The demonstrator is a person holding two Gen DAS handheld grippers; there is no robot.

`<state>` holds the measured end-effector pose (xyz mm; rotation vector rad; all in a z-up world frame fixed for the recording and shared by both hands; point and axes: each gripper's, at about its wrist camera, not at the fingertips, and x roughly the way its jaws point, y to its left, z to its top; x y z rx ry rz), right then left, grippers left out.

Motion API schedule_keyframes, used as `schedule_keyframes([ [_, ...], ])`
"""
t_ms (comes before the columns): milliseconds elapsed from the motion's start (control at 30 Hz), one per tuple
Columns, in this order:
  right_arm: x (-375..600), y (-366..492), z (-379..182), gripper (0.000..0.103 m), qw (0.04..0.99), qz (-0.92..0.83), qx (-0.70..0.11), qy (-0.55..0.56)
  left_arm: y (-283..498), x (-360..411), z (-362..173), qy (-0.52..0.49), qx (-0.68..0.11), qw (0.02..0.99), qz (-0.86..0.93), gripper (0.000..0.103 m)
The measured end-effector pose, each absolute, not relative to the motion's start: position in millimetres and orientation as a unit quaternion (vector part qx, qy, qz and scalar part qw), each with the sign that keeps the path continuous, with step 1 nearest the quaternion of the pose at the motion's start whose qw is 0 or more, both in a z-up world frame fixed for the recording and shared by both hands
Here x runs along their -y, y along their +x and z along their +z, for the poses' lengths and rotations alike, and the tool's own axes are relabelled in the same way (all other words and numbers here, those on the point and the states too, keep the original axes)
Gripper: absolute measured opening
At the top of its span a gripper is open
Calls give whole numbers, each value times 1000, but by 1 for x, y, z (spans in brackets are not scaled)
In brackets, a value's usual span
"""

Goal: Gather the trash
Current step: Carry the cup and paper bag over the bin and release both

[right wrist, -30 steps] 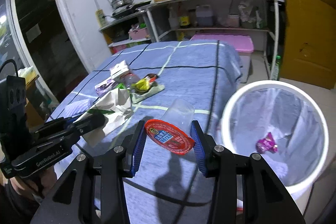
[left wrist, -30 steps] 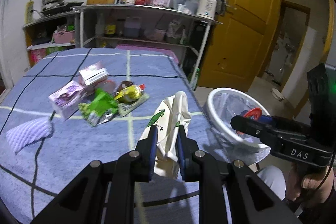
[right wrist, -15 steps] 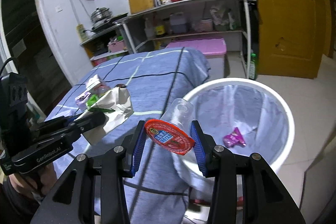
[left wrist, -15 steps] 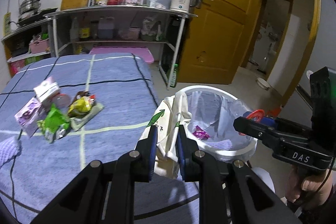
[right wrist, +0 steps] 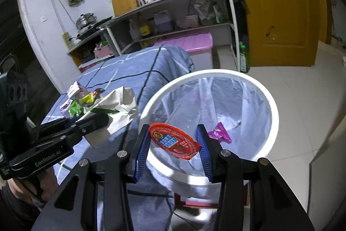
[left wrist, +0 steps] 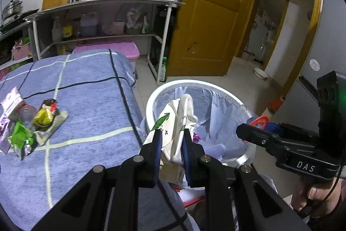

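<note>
The table [left wrist: 90,101], under its blue checked cloth, carries a small heap of wrappers [left wrist: 28,122] at the far left, well apart from both tools. Just beside the table's near corner stands the white trash bin [right wrist: 273,109], lined with a pale plastic bag and already holding one purple wrapper [right wrist: 219,132] at the bottom.

The left gripper [left wrist: 172,144] is pinched narrow on a crumpled white paper bag [left wrist: 177,118] with green arrow printing. In the left wrist view the bag hangs at the bin's near rim, partly over the opening and partly over the table edge. The right gripper [right wrist: 174,145] is set wider and clamps a clear plastic cup [right wrist: 183,116] by its red foil lid [right wrist: 174,141], the cup's body pointing forward over the near part of the bin's mouth.

The step in hand looks like the drop. To do it well, I would carry the paper bag further over the middle before letting the jaws part (its loose folds could catch on the rim or drape back onto the cloth). The cup sits better placed, but it is light and round, so a low release with the lid tipped downward should keep it from bouncing off the rim. Releasing one item at a time would stop them fouling each other.
</note>
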<state>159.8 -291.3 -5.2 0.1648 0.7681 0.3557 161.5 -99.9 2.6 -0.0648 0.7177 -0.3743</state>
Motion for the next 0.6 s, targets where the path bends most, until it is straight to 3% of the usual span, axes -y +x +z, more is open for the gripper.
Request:
schedule_keyframes([
  [600,313,184,-37,45,892,144,-419,87,195,126,-23,-33,-386,894,-226,21],
])
